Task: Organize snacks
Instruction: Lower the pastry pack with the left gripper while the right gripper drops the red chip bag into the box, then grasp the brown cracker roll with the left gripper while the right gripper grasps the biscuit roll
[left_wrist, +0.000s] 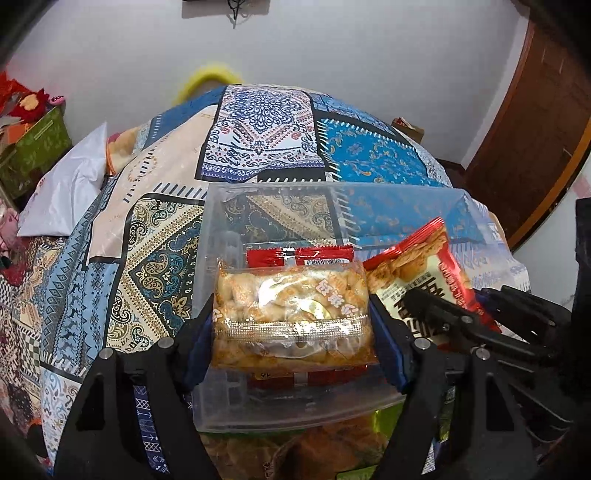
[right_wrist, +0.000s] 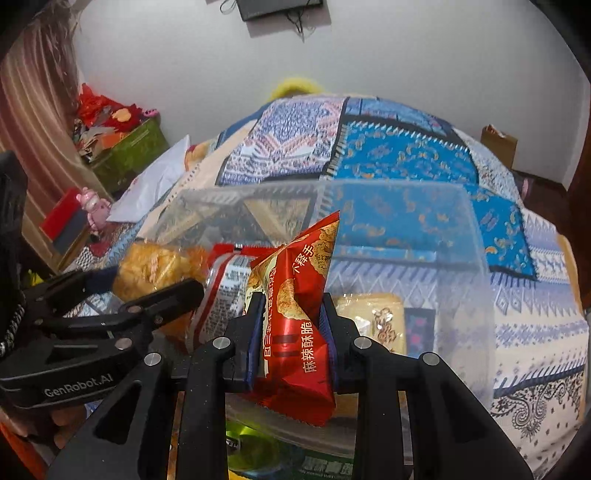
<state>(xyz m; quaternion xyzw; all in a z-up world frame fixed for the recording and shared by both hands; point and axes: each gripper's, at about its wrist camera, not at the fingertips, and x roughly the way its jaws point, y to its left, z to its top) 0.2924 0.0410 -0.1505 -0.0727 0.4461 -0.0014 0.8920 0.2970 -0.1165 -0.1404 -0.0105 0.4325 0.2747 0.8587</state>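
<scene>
A clear packet of golden snacks (left_wrist: 293, 319) is clamped between the blue pads of the left gripper (left_wrist: 295, 332) and held above the transparent plastic box (left_wrist: 218, 206). A red snack packet (right_wrist: 299, 325) is pinched upright in the right gripper (right_wrist: 293, 332), just beside it. Another red packet (left_wrist: 299, 255) is seen lying inside the box. Beyond, a patterned blue bedspread (left_wrist: 258, 133) is spread beneath a white wall (left_wrist: 332, 48).

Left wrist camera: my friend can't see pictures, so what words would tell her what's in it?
The left tongs squeeze a clear packet of golden snacks above a see-through plastic box on a patterned blue quilt. A red packet lies in the box, and the right tongs hold a red-and-white snack packet alongside.
</scene>
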